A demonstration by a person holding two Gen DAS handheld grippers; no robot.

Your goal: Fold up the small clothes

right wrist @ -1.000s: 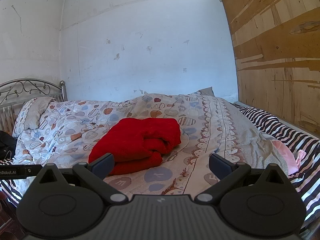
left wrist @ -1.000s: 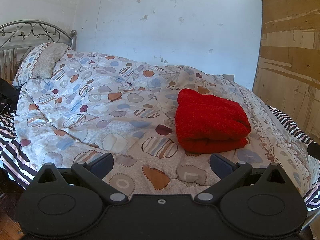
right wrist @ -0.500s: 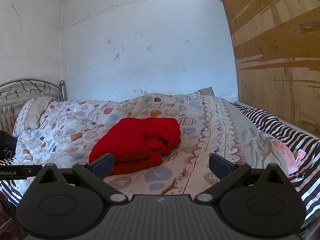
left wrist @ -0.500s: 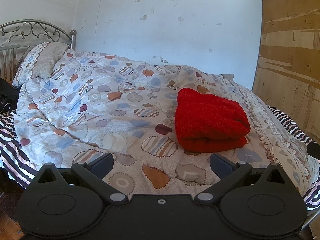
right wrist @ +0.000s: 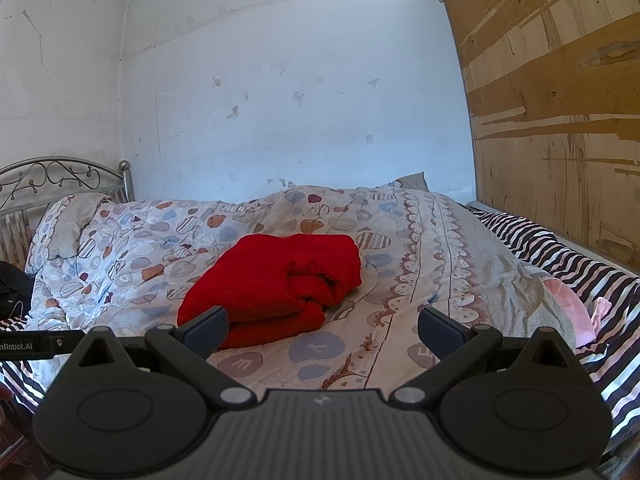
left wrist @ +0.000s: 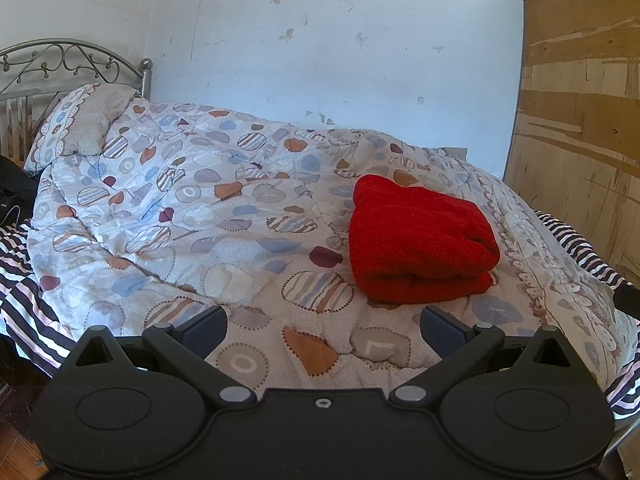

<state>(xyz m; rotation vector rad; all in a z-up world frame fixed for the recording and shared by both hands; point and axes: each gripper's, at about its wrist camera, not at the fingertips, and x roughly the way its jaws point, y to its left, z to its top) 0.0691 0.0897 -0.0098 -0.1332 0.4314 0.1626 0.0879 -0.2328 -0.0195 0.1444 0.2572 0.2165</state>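
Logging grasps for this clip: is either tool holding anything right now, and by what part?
Nothing is held. The left tool and right tool are both open and empty, short of the folded red garment lying on the bed.

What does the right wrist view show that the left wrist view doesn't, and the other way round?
Only the right wrist view shows the pink cloth on the striped sheet, the open, layered end of the red garment, and the right tongs, open and empty. Only the left wrist view shows the garment's smooth rounded fold and the left tongs, also open and empty. Both show the folded red garment lying on the patterned quilt, the pillow, the metal headboard, the white wall and the wood panel.
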